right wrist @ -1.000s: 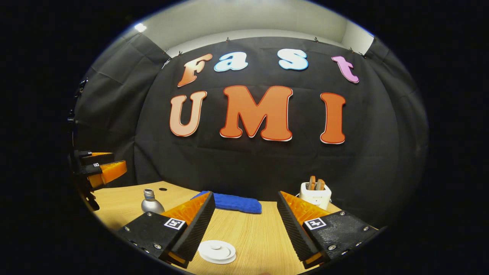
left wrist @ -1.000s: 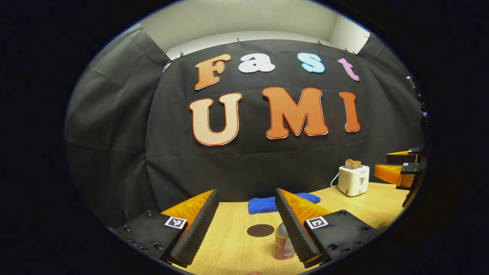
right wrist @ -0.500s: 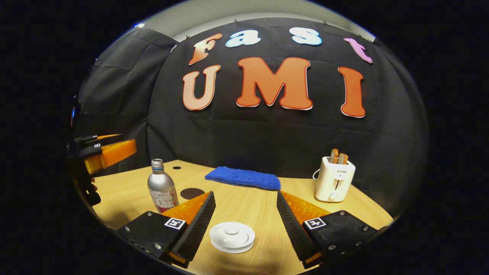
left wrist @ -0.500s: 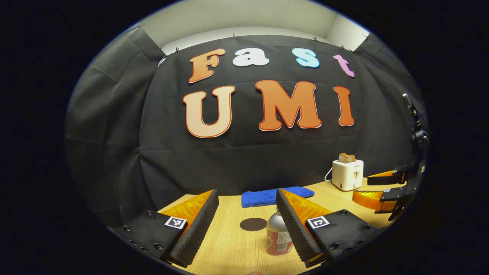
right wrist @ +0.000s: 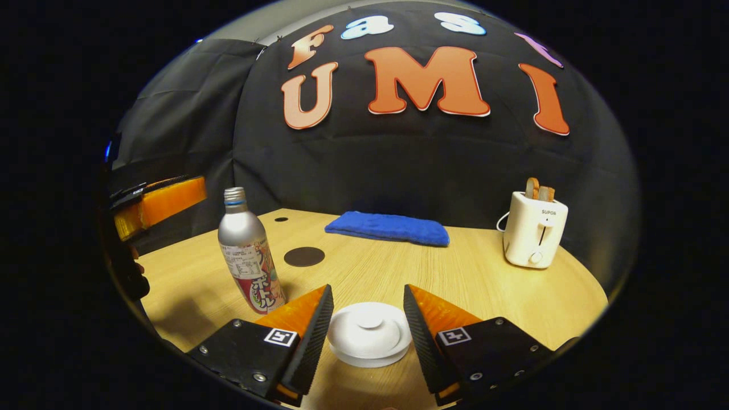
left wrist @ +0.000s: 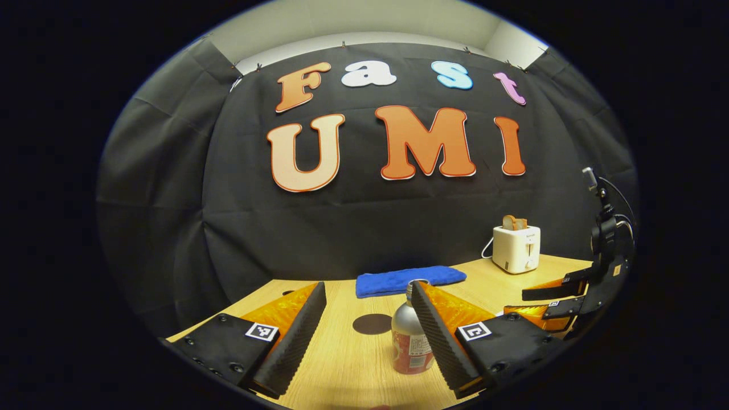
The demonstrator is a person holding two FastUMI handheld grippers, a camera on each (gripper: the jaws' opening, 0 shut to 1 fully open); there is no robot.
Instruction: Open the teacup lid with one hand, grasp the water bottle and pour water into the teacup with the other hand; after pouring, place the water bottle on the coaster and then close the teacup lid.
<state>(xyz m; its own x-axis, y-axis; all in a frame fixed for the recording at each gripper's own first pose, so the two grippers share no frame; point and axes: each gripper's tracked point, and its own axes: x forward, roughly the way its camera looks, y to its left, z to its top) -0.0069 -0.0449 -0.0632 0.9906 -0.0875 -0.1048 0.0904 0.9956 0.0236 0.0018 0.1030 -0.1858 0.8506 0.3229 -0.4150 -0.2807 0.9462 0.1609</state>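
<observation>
The water bottle [right wrist: 249,253] stands upright on the wooden table [right wrist: 484,296], long axis vertical, open neck at 12 o'clock, leaning a little in the fisheye. The white teacup lid [right wrist: 369,333] lies flat on its cup, knob pointing up.

In the right gripper view the right gripper [right wrist: 367,327] sits low over the table, level and aimed at the back wall, its fingers spread either side of the lid, close to its rim but apart from it. The bottle is at 10 o'clock from the lid, the dark round coaster [right wrist: 304,256] beyond it at 11 o'clock, a blue folded cloth [right wrist: 387,228] at 12 o'clock and a white toaster [right wrist: 534,229] with bread at 2 o'clock.

The left gripper view gives the bottle [left wrist: 410,341] from the other side, just inside the right finger of the left gripper [left wrist: 367,330], partly hidden by it; whether they touch I cannot tell. Those fingers are spread wide, the coaster [left wrist: 372,323] between them farther off. The right gripper [left wrist: 547,302] shows at 3 o'clock, tilted down toward the table. The cup body itself is hidden.
</observation>
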